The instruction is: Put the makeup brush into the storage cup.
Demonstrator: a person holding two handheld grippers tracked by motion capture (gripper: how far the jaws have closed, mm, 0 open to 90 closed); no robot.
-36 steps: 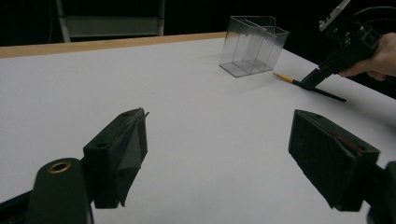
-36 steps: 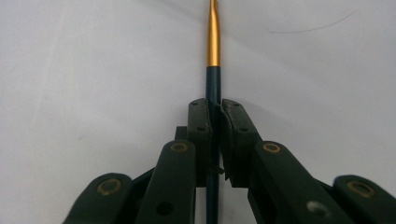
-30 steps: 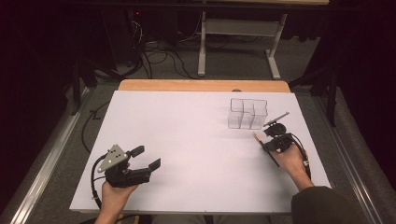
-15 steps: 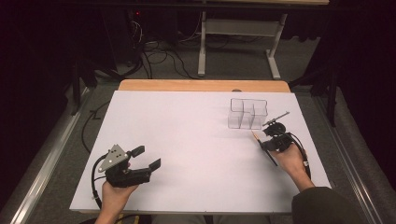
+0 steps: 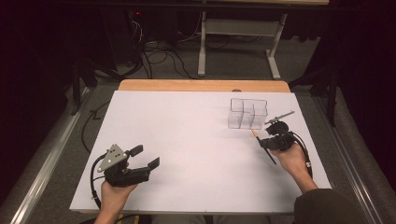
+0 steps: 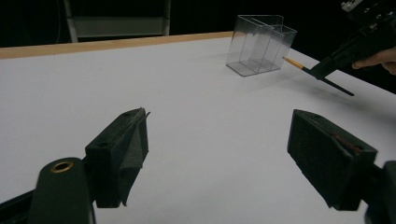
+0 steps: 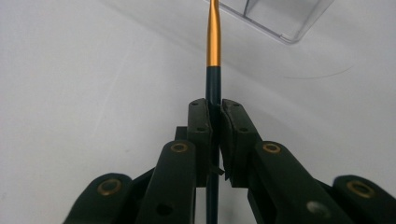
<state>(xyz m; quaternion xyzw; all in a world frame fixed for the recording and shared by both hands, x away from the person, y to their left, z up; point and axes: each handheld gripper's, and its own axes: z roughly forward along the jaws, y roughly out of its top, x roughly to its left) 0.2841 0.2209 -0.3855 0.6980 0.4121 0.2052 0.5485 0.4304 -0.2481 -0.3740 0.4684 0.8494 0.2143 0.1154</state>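
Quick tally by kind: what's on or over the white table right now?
Clear plastic organizer: 1
Thin brush with dark handle and gold ferrule, clamped in the right tongs: 1
Tongs, left tongs included, open and empty: 2
Total: 4

Slim dark brush (image 7: pixel 213 88), gold ferrule, tilted near clear organizer (image 5: pixel 247 113).

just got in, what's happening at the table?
A person works with a hand-held gripper in each hand. The right hand-held gripper is shut on a thin paintbrush, its orange-ferruled end pointing toward the clear compartment box but outside it. The left hand-held gripper hangs open and empty over the white table.
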